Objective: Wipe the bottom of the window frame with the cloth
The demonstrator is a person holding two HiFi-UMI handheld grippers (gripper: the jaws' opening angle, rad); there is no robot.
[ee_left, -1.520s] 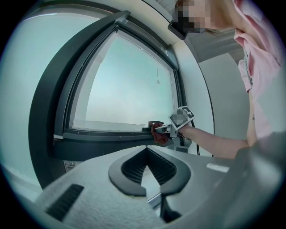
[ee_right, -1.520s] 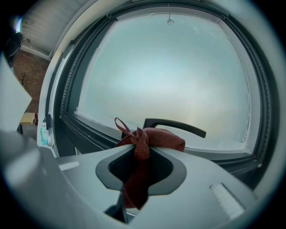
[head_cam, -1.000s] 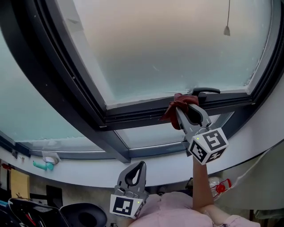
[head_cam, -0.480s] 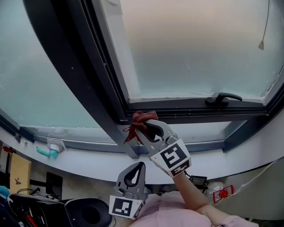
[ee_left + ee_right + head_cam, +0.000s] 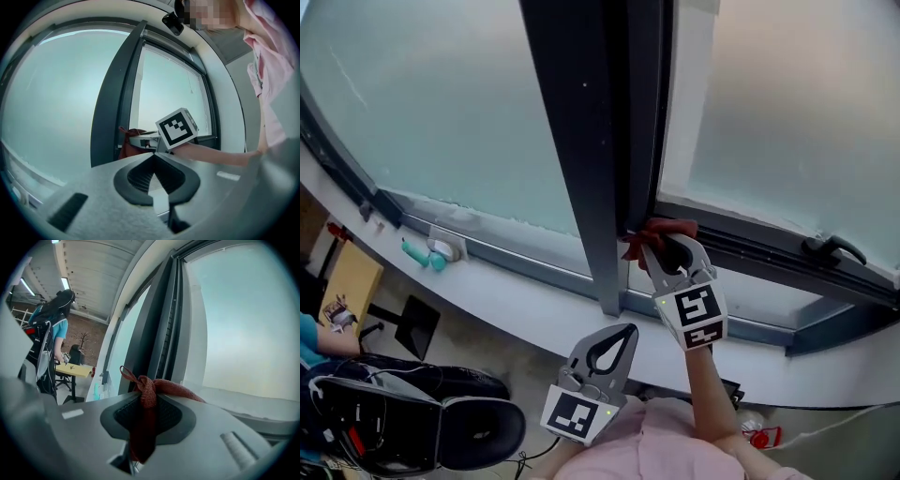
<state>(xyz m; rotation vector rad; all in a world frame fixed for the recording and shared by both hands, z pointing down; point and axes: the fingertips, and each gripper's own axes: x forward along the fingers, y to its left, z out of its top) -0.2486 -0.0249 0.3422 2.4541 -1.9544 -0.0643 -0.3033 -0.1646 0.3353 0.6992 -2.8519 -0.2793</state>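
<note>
You are pinching the red cloth (image 5: 149, 390) in your right gripper (image 5: 664, 246), its jaws clamping the bunched fabric, and you are holding it at the bottom of the window frame (image 5: 750, 248), just beside the dark vertical post (image 5: 591, 141). Your left gripper (image 5: 617, 333) is hanging lower, apart from the frame, jaws together on nothing

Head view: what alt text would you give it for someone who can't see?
The right gripper, shut on a red cloth, presses it into the bottom corner of a dark window frame beside the upright post. The left gripper hangs below, shut and empty.
</note>
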